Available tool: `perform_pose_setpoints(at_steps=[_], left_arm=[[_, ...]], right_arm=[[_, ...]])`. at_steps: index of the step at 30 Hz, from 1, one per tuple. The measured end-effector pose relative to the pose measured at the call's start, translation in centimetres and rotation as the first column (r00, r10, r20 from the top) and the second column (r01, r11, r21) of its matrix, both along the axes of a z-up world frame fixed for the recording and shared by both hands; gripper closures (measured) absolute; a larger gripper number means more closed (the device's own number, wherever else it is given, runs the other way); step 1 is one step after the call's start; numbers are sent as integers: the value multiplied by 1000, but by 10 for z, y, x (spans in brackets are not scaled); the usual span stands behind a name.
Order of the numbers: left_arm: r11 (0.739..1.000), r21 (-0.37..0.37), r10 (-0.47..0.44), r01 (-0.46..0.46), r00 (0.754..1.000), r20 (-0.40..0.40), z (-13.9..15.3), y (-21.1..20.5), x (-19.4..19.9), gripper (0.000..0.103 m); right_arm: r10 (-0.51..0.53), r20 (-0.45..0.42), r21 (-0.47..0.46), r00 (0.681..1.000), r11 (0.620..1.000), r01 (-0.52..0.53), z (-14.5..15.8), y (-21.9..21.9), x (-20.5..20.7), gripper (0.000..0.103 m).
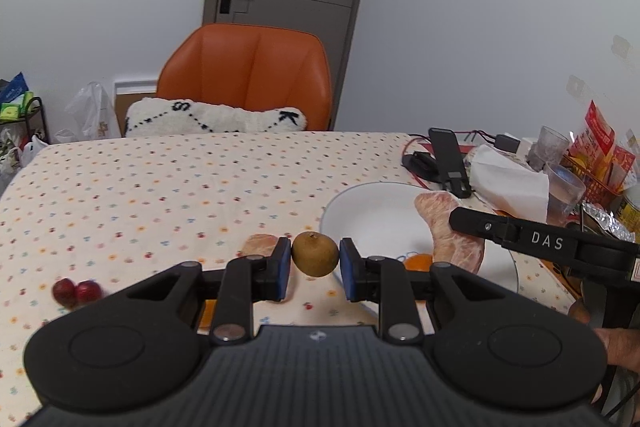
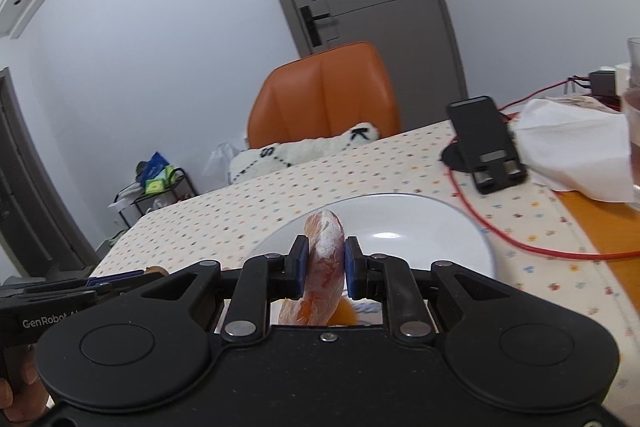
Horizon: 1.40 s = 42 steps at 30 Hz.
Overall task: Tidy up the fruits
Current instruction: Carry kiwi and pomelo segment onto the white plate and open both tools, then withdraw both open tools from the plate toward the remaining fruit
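Even, soft indoor light, fairly bright. Glare spots the white plate beyond the jaws. Fisheye bends door and walls; corners vignette dark. The cherries left of the jaws blur.

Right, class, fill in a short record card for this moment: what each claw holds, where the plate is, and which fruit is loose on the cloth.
left claw: shut on a small brown round fruit, held above the cloth
right claw: shut on a peeled pinkish fruit segment, over the plate
white plate: on the dotted tablecloth, right of the left claw
on the plate: an orange piece, partly hidden
loose on cloth: two red fruits, far left; another pinkish segment behind the left claw
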<state>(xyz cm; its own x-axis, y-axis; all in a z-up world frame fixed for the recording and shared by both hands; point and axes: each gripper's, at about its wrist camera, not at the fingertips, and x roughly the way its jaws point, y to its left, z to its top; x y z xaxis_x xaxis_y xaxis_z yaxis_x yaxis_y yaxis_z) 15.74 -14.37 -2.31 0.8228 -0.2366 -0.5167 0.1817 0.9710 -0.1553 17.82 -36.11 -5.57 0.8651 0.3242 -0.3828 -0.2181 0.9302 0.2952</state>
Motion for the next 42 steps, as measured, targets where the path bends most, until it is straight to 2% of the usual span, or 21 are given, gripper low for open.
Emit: perform_pose_setpoints(at_steps=[10,15,20,27,33,37,42], left_arm=[[999,-10,-53,53,998,-28,-9,-26,19,79],[997,-9,-72,72,996,-44,-12,-36,25,78],[998,-10,-63,63,997,-39,-12,-36,25,77],[1000,-4,-9,8,998,-57,-11,-25,25,73],[1000,-10,24,-25,998,-65,-9,-13,19,64],[998,-28,60,-63,995,-78,-6,-1,15,51],[993,-19,115,-117,989,-94,-4,13,7,40]], right_arm=[[-76,-55,-6,996,997,75,-8,-28,6,83],[-113,-41,-17,993,994,112,-8,-31,2,55],[-119,-38,-16,992,993,119,-8,-30,1,51],[-117,-37,-36,992,993,116,-9,-21,0,37],[-103,-34,-41,994,994,101,-7,-14,-5,27],[-75,-25,-38,997,997,74,-4,-6,-9,25],[-43,4,-20,999,999,43,1,4,-14,12]])
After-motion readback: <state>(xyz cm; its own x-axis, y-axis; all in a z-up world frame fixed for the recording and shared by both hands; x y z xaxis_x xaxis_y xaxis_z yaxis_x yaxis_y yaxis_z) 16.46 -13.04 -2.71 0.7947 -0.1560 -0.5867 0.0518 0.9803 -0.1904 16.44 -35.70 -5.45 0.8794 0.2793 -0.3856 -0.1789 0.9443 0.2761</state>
